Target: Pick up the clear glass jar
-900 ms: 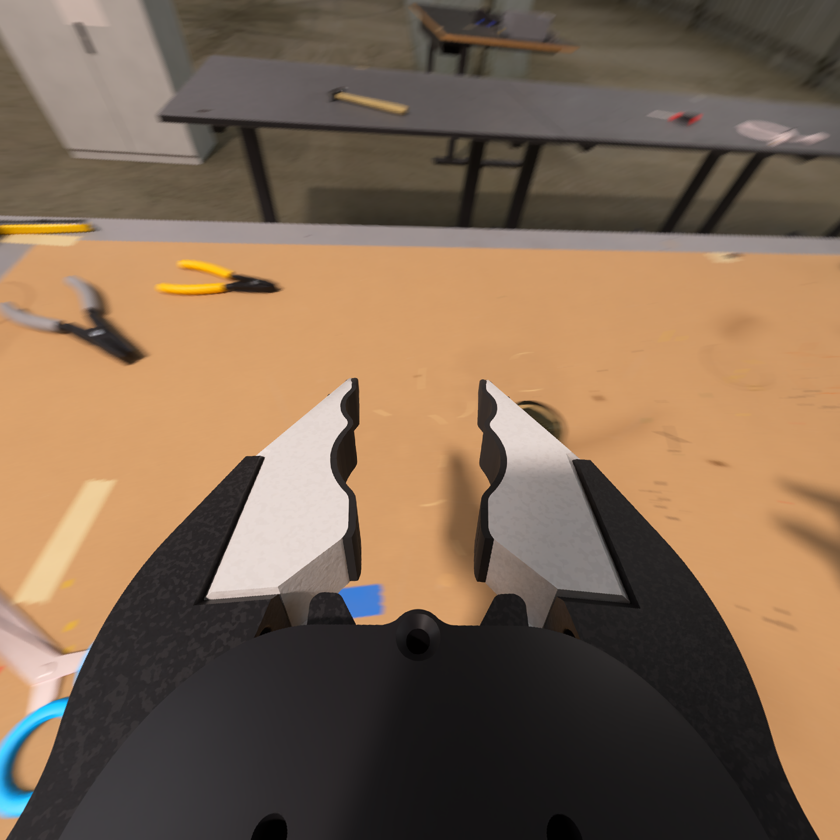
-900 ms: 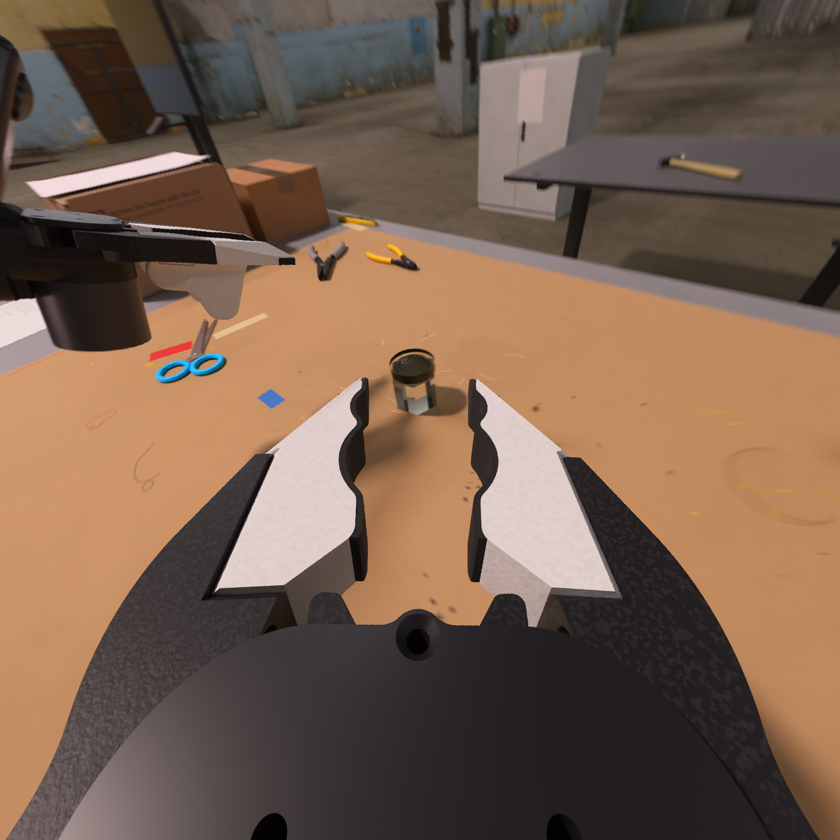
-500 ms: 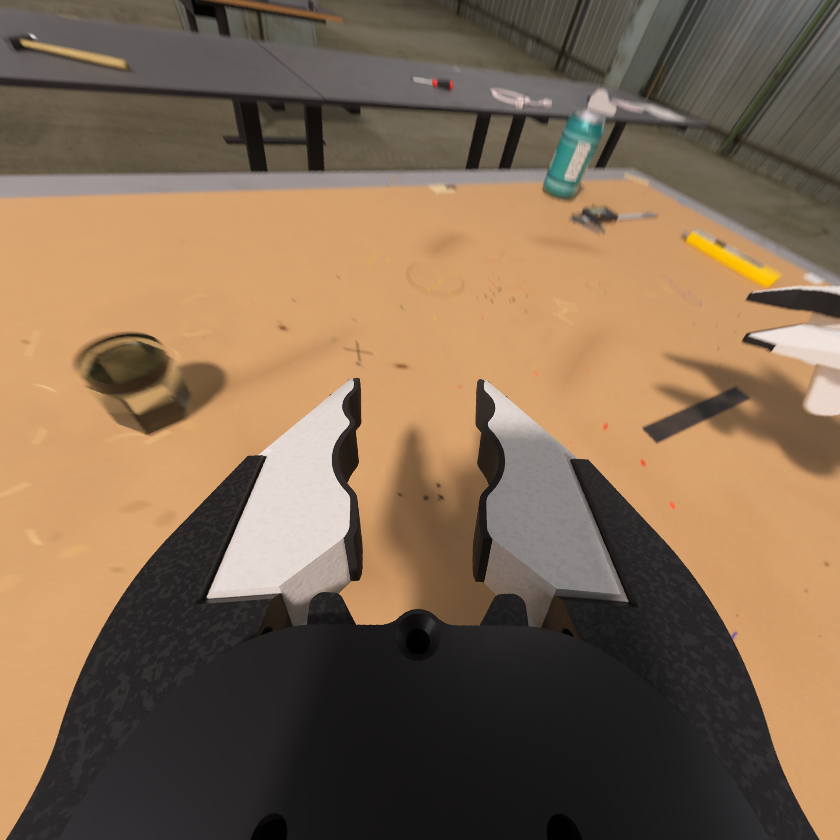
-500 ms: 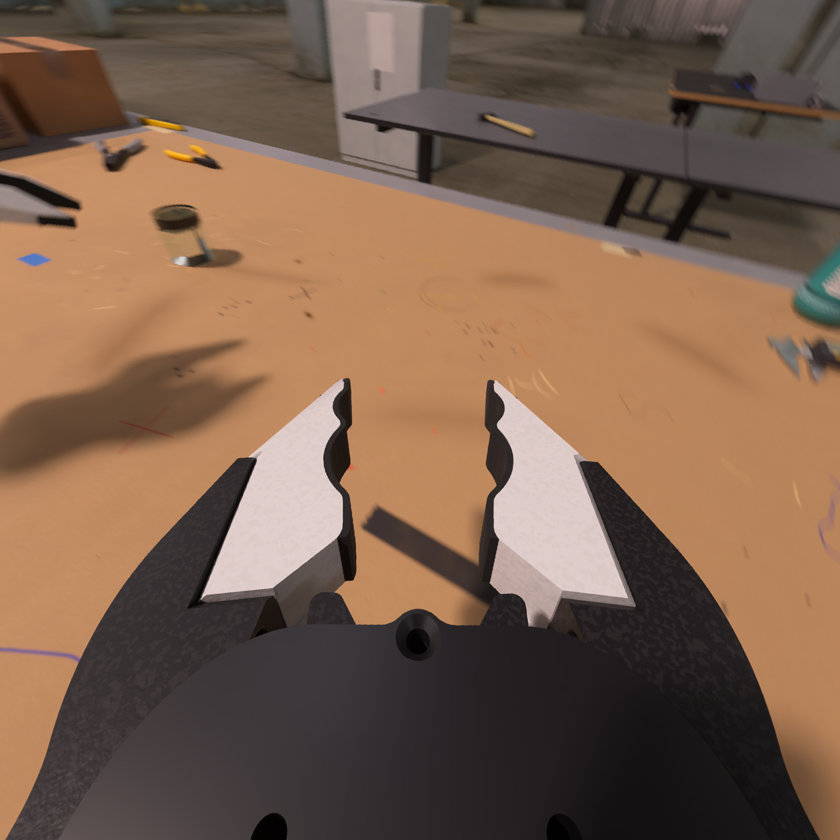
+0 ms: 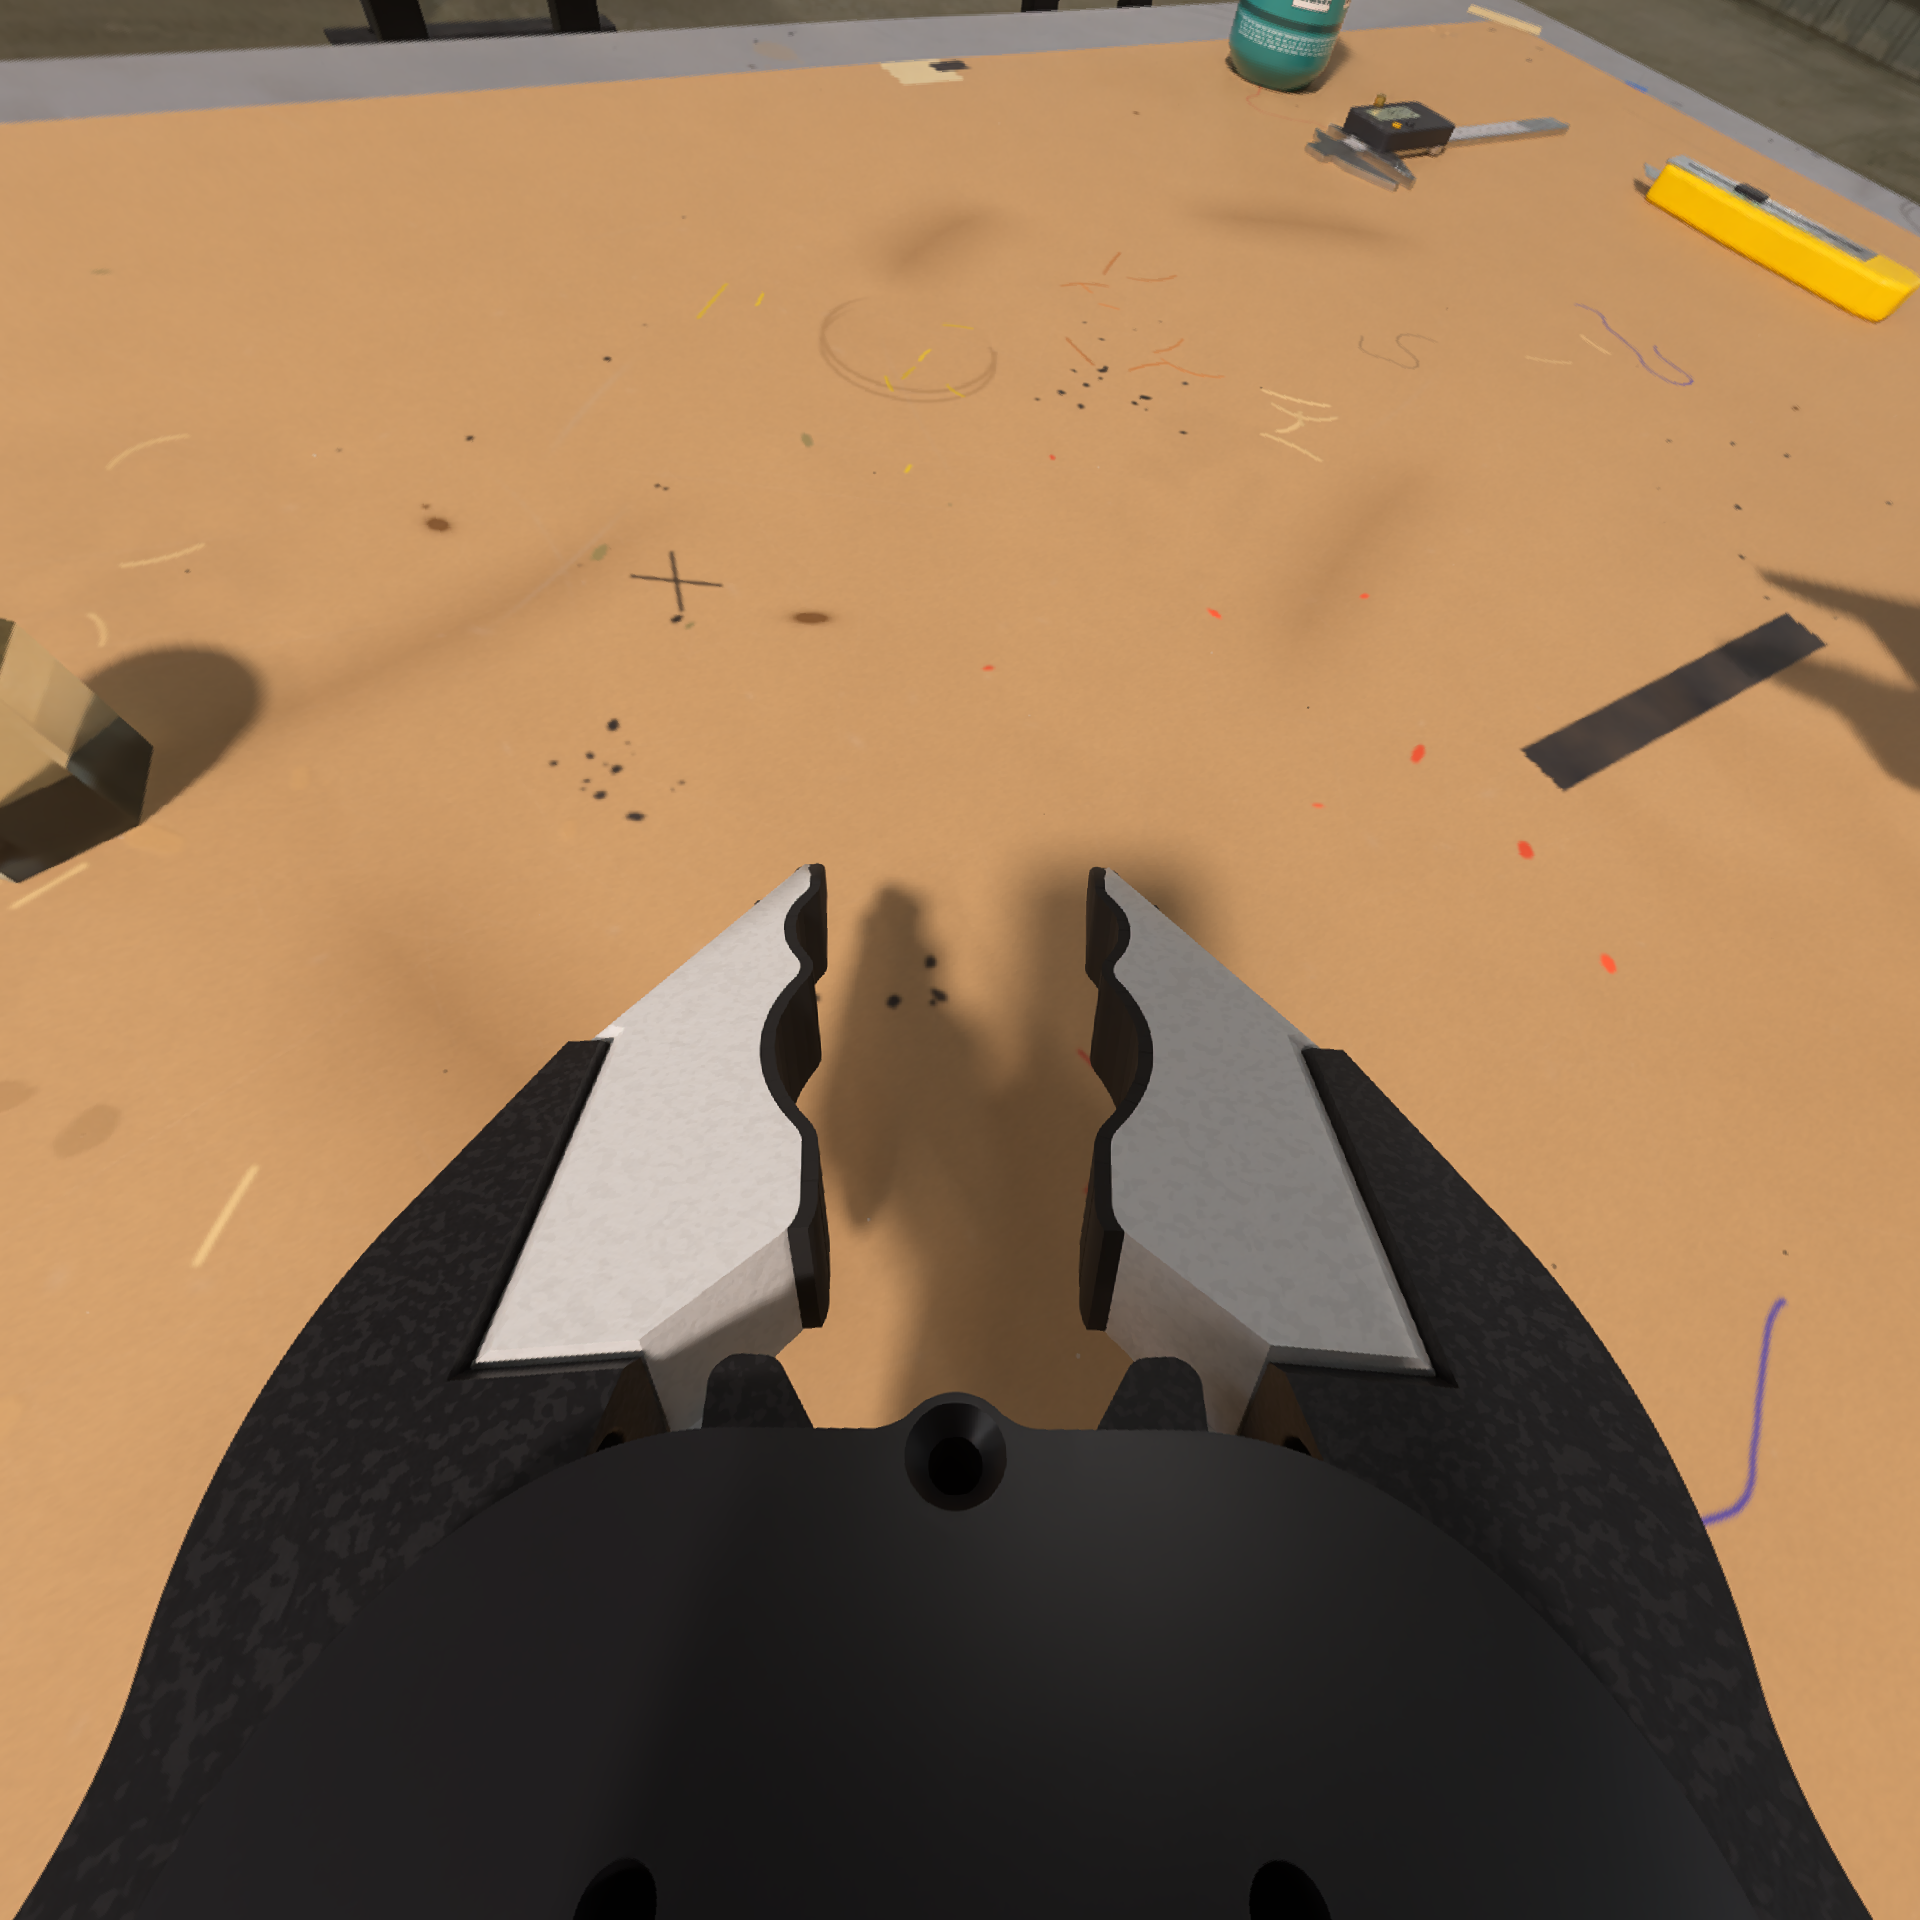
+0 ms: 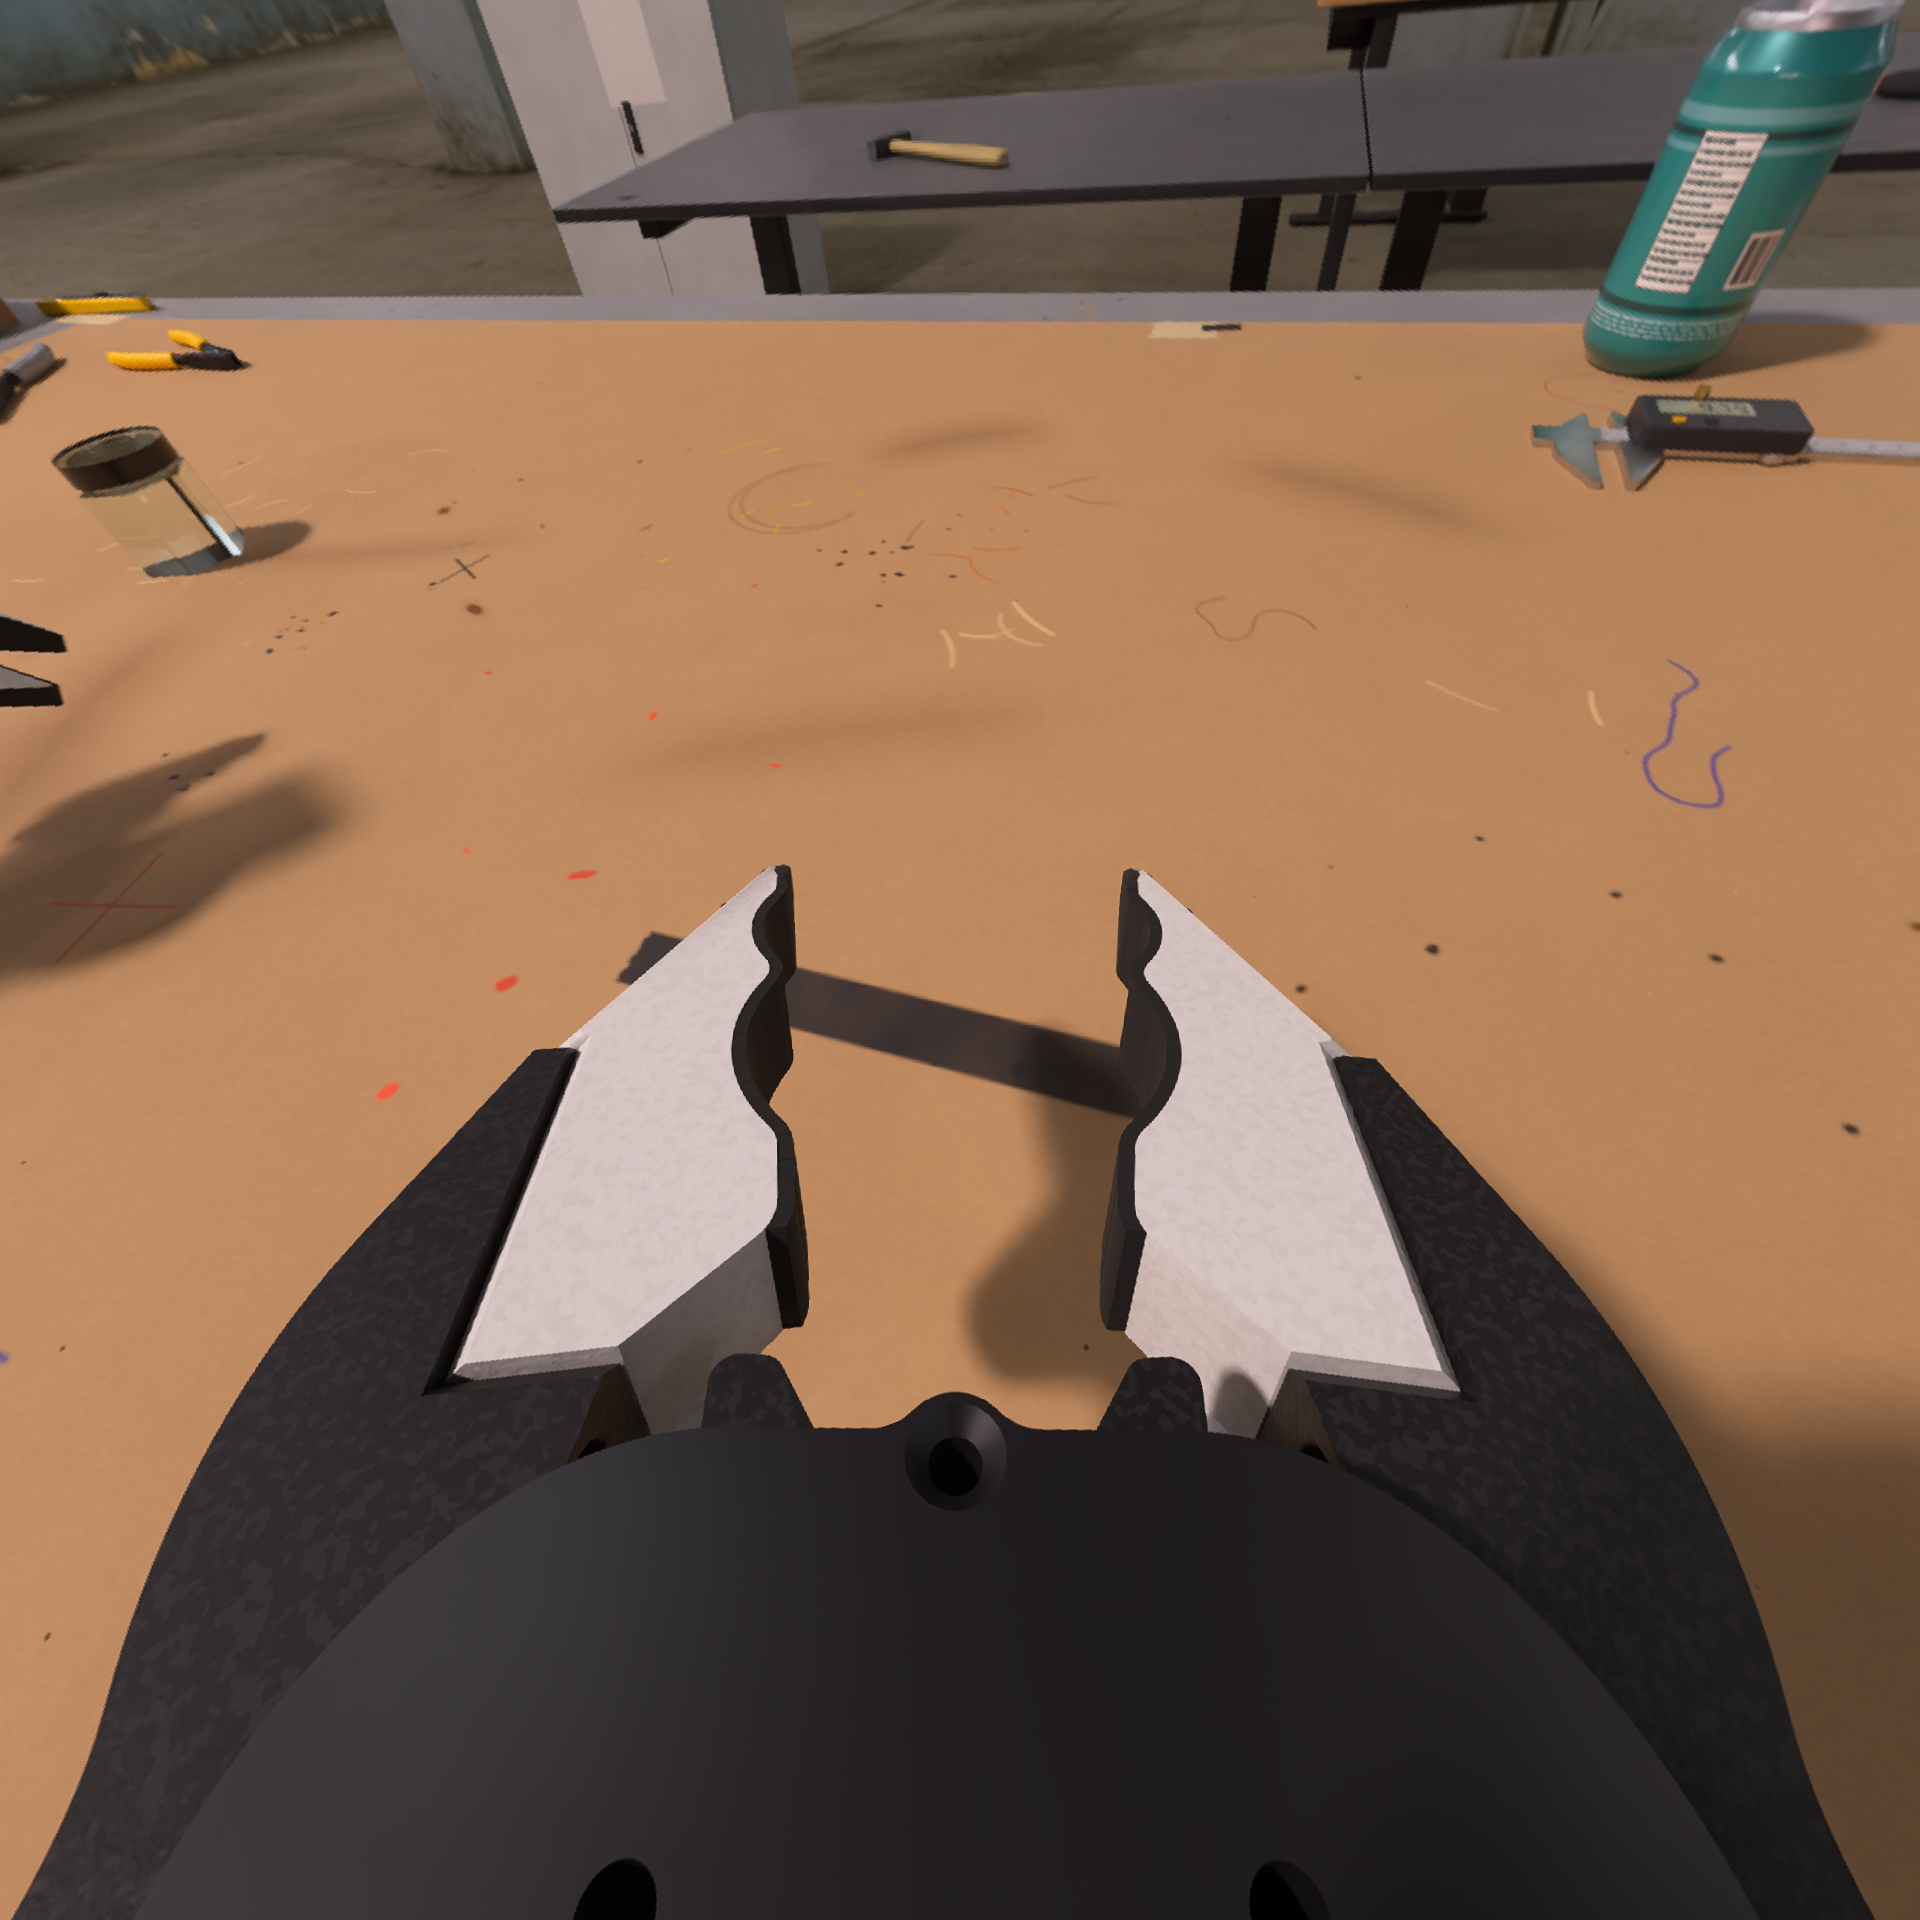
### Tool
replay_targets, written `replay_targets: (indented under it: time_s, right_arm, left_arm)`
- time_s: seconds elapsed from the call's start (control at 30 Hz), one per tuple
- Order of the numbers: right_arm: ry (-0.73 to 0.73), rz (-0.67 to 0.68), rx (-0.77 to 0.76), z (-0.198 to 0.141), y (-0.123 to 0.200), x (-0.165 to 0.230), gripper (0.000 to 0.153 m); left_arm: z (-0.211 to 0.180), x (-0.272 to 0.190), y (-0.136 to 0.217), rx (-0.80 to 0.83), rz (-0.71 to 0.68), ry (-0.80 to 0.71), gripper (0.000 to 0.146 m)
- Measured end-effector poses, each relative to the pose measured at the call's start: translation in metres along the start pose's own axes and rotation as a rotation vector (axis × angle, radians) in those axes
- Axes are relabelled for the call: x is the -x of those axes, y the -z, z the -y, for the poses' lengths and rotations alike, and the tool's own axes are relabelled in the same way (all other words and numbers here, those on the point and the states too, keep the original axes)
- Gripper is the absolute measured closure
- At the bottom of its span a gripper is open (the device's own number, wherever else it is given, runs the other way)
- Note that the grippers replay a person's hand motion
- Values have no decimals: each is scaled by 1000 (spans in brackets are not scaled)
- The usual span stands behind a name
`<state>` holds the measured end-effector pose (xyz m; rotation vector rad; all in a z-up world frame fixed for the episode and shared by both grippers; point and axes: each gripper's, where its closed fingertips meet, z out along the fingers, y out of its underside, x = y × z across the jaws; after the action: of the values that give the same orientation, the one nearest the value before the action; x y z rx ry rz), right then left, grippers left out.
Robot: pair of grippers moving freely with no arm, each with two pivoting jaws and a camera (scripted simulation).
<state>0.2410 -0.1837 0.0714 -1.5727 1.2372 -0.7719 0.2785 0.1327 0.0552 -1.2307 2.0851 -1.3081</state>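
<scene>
Far left on the workbench (image 6: 1039, 727), clear glass jar (image 6: 151, 504) stands untouched. Both my grippers, left (image 5: 956, 883) and right (image 6: 954, 883), gape wide, holding nothing. Approach step, I'd say: next I swing left gripper toward it and straddle it.

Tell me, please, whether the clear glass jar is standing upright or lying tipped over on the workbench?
Upright. In the right wrist view the clear glass jar rests on its base on the workbench, its dark lid on top; its lean there is probably wide-angle distortion.
</scene>
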Motion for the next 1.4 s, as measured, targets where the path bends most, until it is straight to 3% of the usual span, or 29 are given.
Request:
replay_targets:
  time_s: [1.13, 1.27, 1.4]
  right_arm:
    - [-47, 50, -8, 0, 2, 9, 94]
    - [-58, 64, -11, 1, 2, 11, 94]
    - [-68, 84, -16, 2, 1, 13, 94]
  left_arm:
    - [1, 1, 5, 28, -4, 32, 95]
    - [45, 51, 43, -14, 107, 76, 94]
    - [79, 136, 66, 179, 227, 99, 83]
